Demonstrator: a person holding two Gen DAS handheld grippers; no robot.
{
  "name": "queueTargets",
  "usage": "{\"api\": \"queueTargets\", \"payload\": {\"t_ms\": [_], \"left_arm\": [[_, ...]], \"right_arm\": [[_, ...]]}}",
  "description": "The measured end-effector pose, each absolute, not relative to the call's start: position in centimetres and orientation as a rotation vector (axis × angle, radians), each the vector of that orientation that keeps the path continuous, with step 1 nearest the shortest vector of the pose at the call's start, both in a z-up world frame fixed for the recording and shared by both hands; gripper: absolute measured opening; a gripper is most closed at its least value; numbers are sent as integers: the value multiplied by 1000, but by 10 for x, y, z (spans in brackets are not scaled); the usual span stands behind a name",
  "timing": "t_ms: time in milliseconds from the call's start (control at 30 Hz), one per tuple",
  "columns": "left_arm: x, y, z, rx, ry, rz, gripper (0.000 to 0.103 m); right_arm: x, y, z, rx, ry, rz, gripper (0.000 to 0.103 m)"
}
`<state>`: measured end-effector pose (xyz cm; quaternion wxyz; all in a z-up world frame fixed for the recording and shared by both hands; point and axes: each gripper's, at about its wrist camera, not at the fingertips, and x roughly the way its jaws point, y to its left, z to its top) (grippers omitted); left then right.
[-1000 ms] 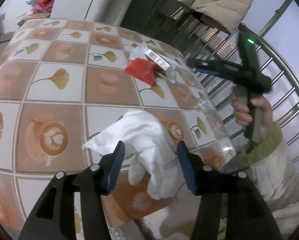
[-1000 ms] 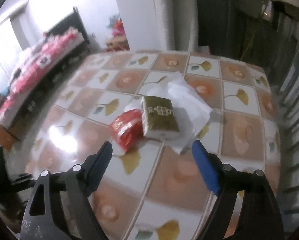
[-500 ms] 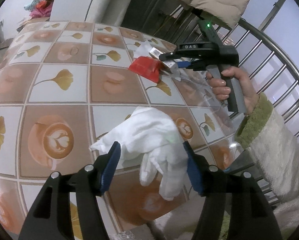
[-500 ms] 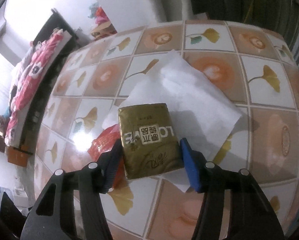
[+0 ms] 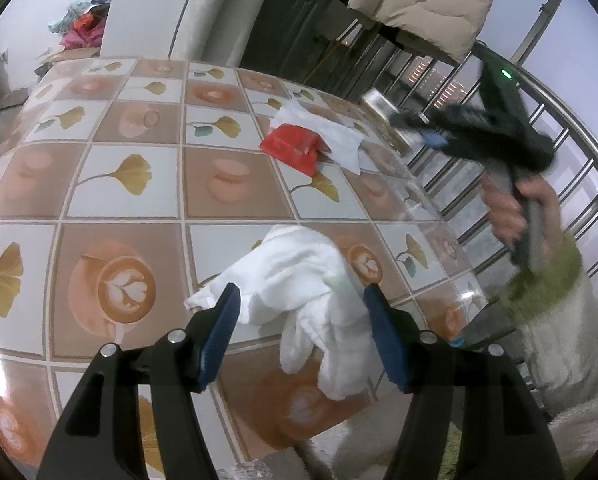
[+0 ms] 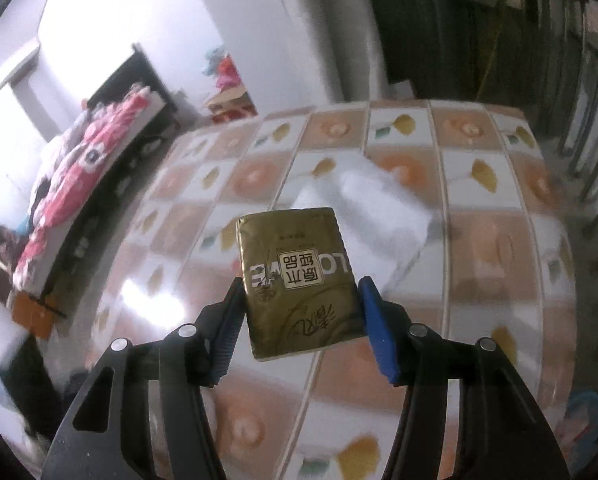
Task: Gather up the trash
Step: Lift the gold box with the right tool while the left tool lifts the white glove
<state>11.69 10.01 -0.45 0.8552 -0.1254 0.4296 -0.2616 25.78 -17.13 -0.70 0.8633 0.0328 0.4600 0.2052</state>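
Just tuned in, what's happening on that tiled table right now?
A person is clearing trash with a handheld claw in each hand. The right claw is shut on a gold packet and holds it above the table. The left claw straddles a crumpled white cloth near the table edge, its pads not visibly pressing it. A red wrapper and a white tissue lie on the table, uncollected.

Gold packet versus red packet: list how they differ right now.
The gold packet is clamped in the right gripper and lifted off the table; the red packet lies on the tablecloth, ungripped. The gold packet bears a printed label; the red packet looks plain and crumpled. Both are small foil-like wrappers.
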Motion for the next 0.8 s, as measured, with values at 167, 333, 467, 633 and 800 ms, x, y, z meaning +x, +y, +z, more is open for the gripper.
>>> {"api": "queueTargets", "payload": {"t_ms": [167, 333, 467, 633, 800], "left_arm": [[119, 102, -6, -267, 906, -535, 62], [118, 108, 2, -283, 877, -532, 62], [118, 119, 10, -352, 843, -535, 62], [116, 126, 16, -441, 814, -577, 62], [120, 86, 5, -175, 867, -470, 58]], "right_arm": [[206, -164, -42, -10, 1028, 409, 55], [177, -158, -67, -47, 1035, 361, 55], [168, -161, -73, -17, 1029, 344, 56], [165, -164, -76, 28, 1043, 347, 56], [163, -167, -82, 59, 1060, 346, 56]]}}
